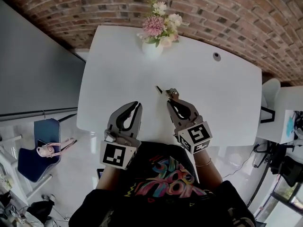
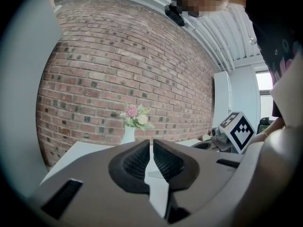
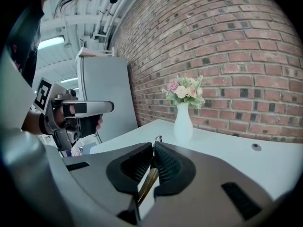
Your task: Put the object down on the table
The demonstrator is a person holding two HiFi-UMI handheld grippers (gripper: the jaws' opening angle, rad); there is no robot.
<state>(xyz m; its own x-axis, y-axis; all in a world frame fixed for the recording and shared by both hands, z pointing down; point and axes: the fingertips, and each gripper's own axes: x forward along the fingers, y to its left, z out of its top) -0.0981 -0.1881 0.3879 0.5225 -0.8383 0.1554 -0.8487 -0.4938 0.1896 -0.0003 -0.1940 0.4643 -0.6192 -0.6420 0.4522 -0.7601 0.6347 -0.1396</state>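
Right gripper [image 1: 172, 94]: clamped on slim object [image 1: 159, 89], over table [image 1: 222, 93].
Left gripper [image 1: 137, 105]: closed, empty.
Progress: object not yet set down; lowering and release left.

Left gripper [image 1: 136, 106] and right gripper [image 1: 171, 96]: grey moulded shells, each tapering to two jaws lined with black ribbed pads [image 2: 137, 161]. The left cube [image 1: 117, 156] and the right cube [image 1: 196, 137] were white, printed with black square markers. The person wore a black T-shirt [image 1: 161, 178] with a multicoloured print, and a thin bracelet [image 1: 204, 164] on the right wrist.
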